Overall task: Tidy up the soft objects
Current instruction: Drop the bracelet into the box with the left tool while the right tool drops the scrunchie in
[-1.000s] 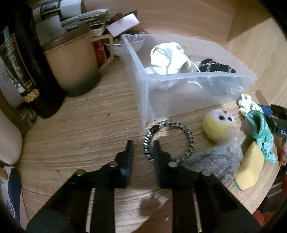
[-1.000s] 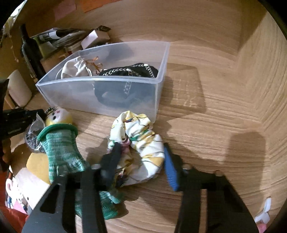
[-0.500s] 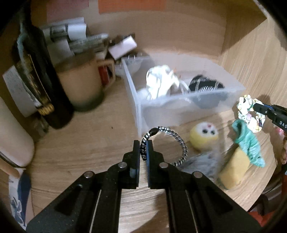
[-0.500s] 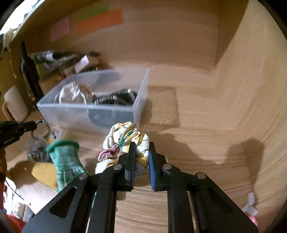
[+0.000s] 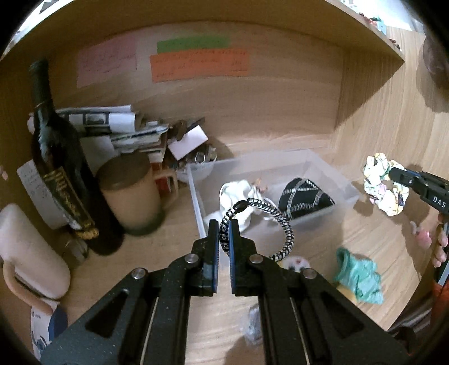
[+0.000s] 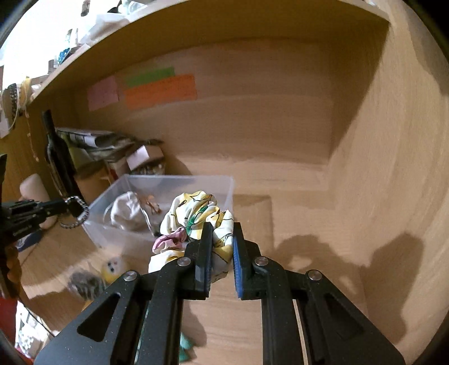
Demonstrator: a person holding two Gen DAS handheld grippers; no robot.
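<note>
Though pinched by left gripper, blk/silver braided hair tie.

The light is warm and a bit dim, and it makes the wood look orange. Both pictures are round like a fish's eye, with black corners, and straight lines bend near the edges. In the right picture the top left corner glows white where bright light spills over the shelf. Dark shadows lie on the desk and climb the right wall. In the left picture the mug looks smeared and fuzzy, and the green cloth is soft too. The bottle is very dark, with little gold shine. The yellow toy is blurry.
</note>
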